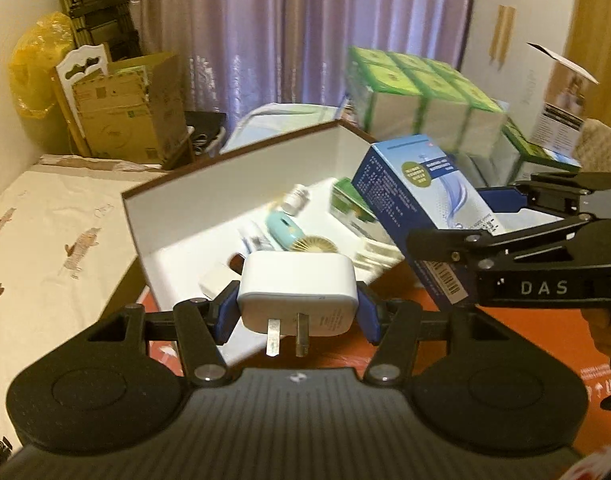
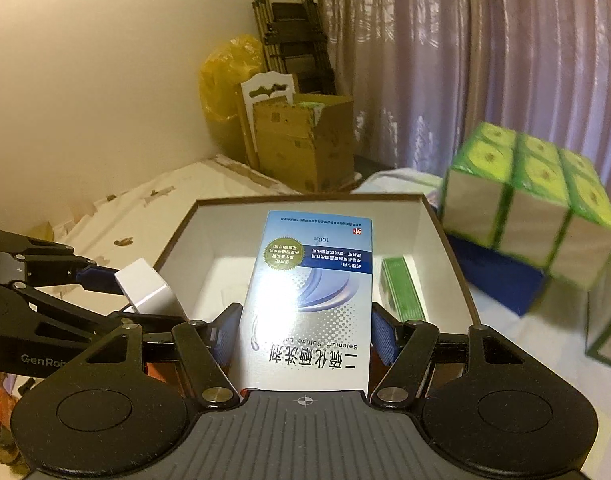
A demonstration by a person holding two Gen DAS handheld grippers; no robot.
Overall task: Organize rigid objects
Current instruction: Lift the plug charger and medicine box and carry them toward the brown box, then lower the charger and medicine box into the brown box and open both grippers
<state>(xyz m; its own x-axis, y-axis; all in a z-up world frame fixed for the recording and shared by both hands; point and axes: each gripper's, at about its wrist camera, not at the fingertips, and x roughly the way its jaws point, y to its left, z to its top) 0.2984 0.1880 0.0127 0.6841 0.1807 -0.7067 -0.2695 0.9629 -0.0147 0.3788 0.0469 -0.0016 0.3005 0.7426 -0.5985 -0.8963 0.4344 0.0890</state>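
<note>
Because each thing has to go in the open white box (image 1: pixel 225 184), the left tongs (image 1: pixel 297 312) pinch a white plug charger (image 1: pixel 297 288) by its sides, prongs toward the camera. Beside them the right tongs (image 2: pixel 305 336) squeeze a blue shampoo carton (image 2: pixel 313 292), and both things hang just over the box, so they can drop in next to the little bottle (image 1: pixel 296 199) and green packet (image 2: pixel 401 292)

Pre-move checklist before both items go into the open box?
1. Left gripper clamped on white plug adapter: ok.
2. Right gripper clamped on blue lotion carton: ok.
3. Open box has no lid on: ok.
4. Free floor space in box: cannot tell; small bottle, teal item and green packet already inside.
5. Grippers clear of each other: cannot tell, they are close.
</note>
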